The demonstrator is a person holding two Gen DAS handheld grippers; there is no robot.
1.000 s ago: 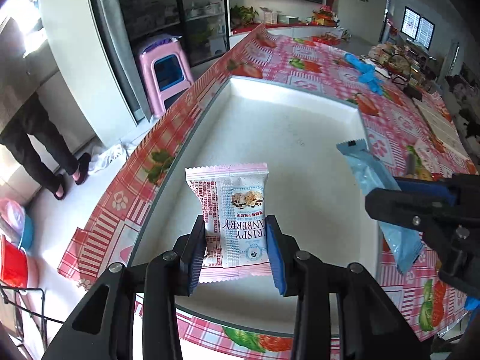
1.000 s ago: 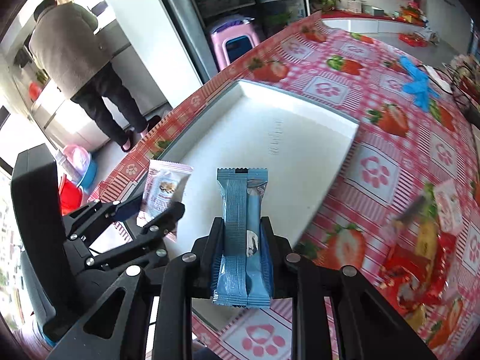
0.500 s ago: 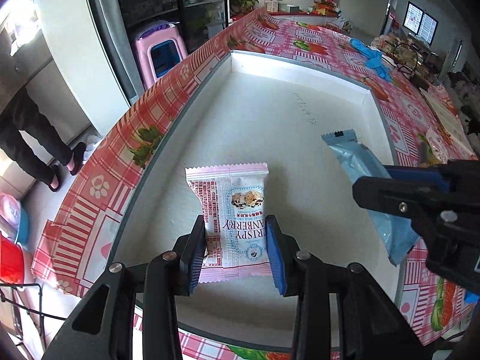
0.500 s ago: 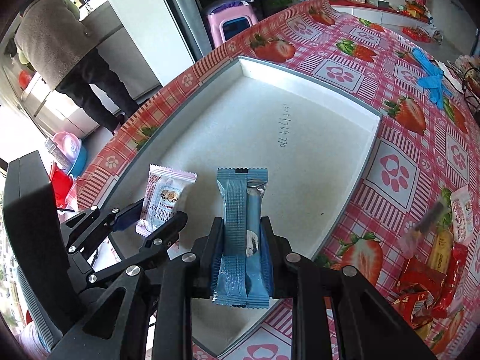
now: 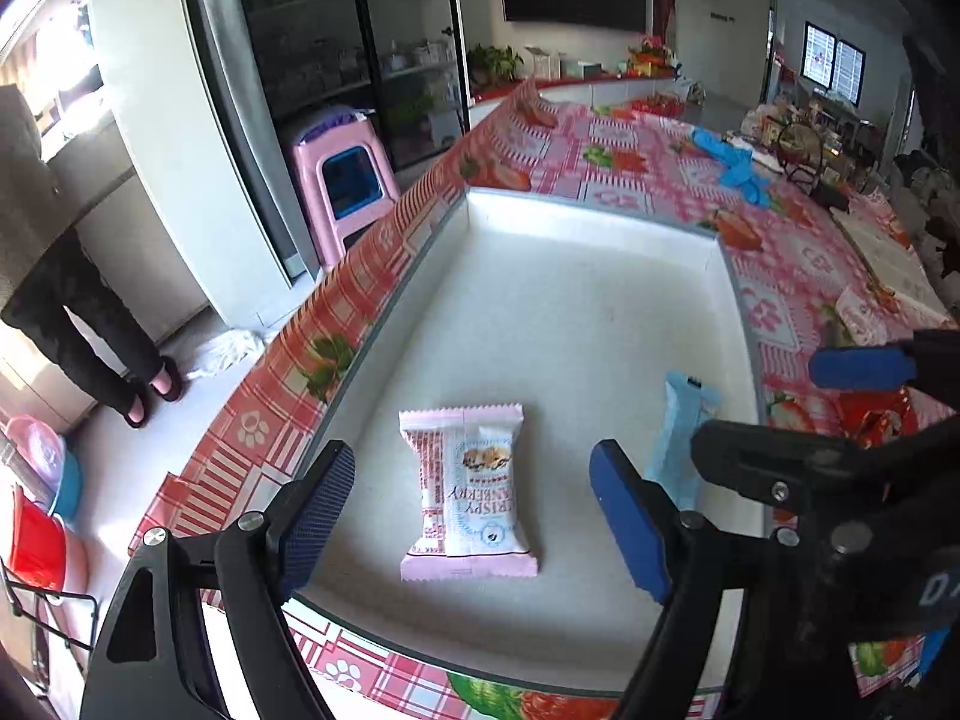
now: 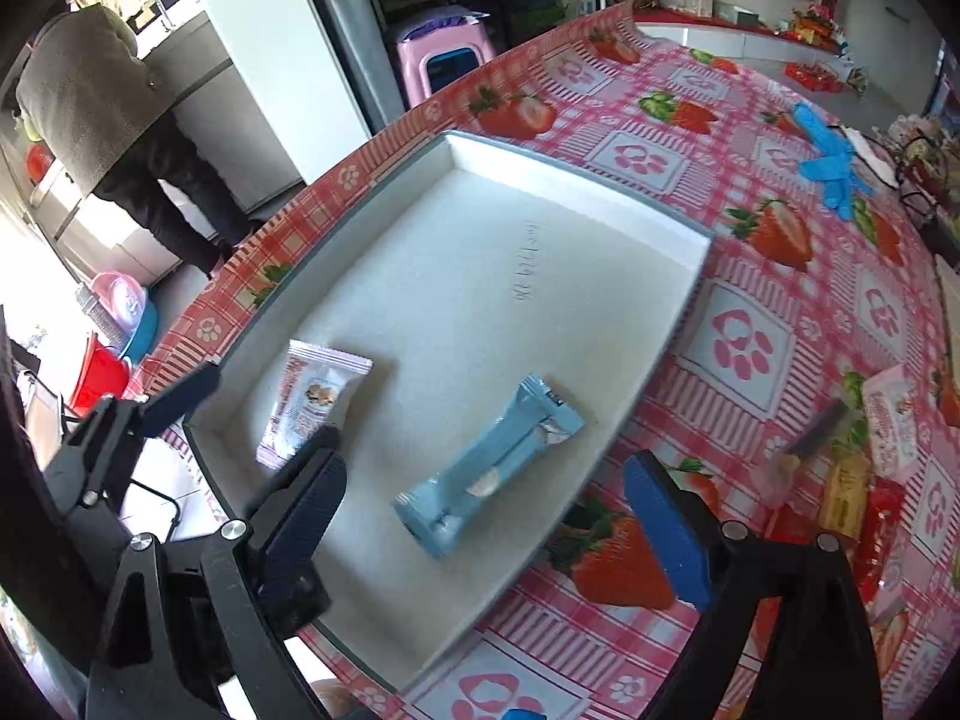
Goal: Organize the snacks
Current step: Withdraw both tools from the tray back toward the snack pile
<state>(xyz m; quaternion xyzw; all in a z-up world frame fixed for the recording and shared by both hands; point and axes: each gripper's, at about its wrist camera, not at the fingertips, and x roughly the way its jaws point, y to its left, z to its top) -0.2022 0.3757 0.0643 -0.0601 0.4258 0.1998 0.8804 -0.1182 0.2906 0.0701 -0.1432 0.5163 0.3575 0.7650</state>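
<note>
A pink and white cranberry snack packet lies flat in the near end of the white tray. My left gripper is open around it, jaws wide apart and not touching. A light blue snack bar lies in the tray to the packet's right, seen partly behind the right gripper in the left wrist view. My right gripper is open and empty just above the bar. The packet also shows in the right wrist view.
The tray rests on a strawberry-pattern tablecloth. Several loose snacks lie on the cloth right of the tray. Blue gloves lie farther back. A person stands by the counter at left, near a pink stool.
Both grippers have opened. The cranberry packet and the blue bar have left the jaws and now lie flat in the tray.
</note>
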